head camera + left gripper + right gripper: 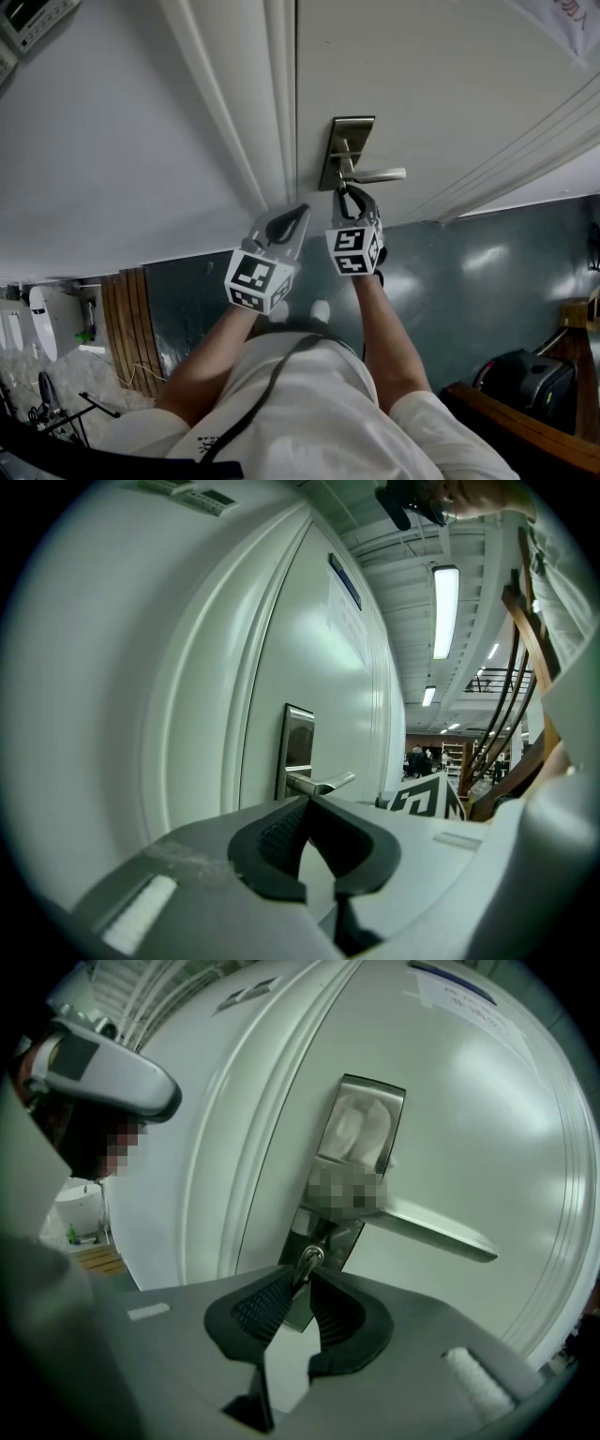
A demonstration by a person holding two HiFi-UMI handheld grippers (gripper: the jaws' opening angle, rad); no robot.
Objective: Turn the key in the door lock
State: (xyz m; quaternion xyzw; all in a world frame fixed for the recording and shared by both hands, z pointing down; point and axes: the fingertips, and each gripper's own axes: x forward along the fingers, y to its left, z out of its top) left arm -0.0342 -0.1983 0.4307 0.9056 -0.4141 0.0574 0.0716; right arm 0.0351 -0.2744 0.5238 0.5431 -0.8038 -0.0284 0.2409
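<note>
Pads of the right gripper (pixel 302 1277) are clamped on the key (pixel 309 1258), which sticks out of the lower end of the lock plate (pixel 368 1102). The key's round bow shows just above the jaw tips. Just above the key, the handle (pixel 441 1229) juts from the same plate and runs off to one side, so this gripper reaches in under the lever. In the head view the right gripper (pixel 347 193) points at the plate (pixel 352 131) just below the handle (pixel 380 175).

The left gripper (pixel 307 802) has its jaws together with nothing between them. It hangs just beside the right one, and its tip (pixel 302 212) is near the seam between the door (pixel 450 84) and the moulded frame (pixel 239 112); whether it touches is unclear. Its marker cube (pixel 258 279) sits beside the right one's cube (pixel 354 250).

Below lies a green floor (pixel 469 281), with wooden slats (pixel 127 319) on one side and a black case (pixel 523 380) on the other.
</note>
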